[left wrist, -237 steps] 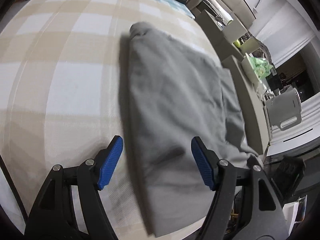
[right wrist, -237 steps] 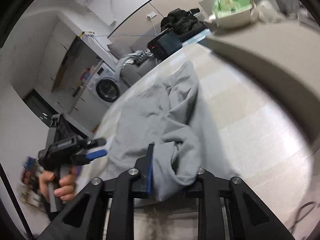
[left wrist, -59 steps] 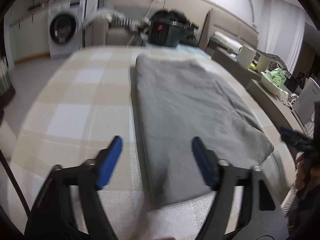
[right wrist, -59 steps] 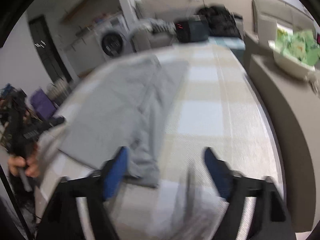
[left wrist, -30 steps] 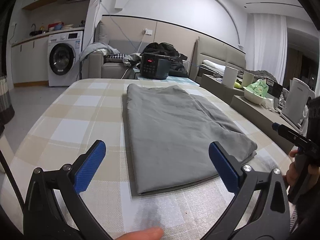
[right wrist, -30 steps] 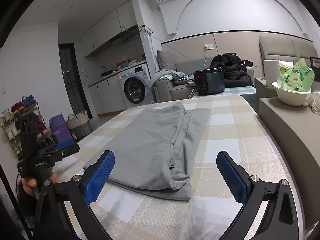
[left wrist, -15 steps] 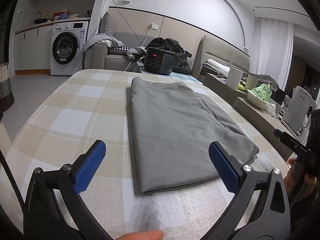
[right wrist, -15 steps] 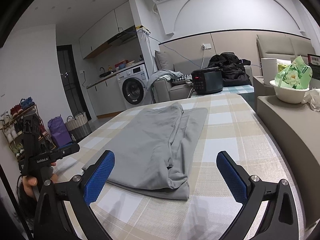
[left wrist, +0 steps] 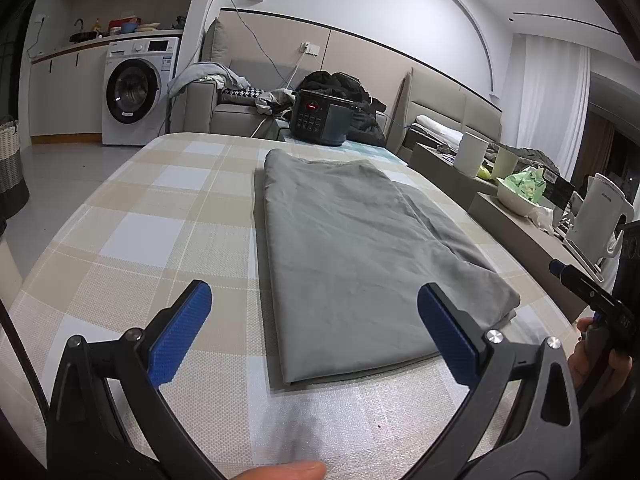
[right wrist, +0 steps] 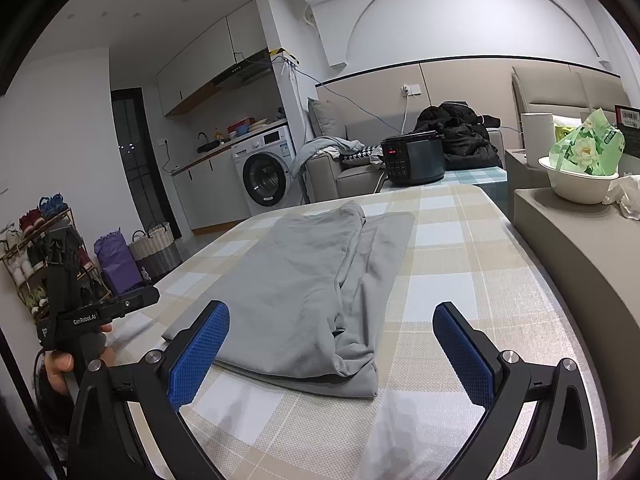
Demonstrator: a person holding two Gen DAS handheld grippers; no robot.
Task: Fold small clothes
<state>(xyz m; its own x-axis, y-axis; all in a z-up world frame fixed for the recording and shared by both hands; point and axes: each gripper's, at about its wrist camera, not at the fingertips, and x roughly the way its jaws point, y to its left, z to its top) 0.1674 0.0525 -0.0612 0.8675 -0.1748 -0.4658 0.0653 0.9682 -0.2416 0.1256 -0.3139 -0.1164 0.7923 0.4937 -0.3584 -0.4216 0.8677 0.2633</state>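
A grey garment lies folded lengthwise in a long flat strip on the checked table. It also shows in the right wrist view, with its folded layers bunched along the right edge. My left gripper is open and empty, held back above the near end of the garment. My right gripper is open and empty, also held back from the garment's near end. Each gripper shows at the edge of the other's view.
A dark rice cooker stands beyond the table's far end. A low beige counter with a white bowl runs along the table's right side. A washing machine, a sofa and baskets stand further off.
Both grippers went from working on the garment, the right one shut on its cloth, to open and pulled back. The garment now lies flat. In the last second little has moved.
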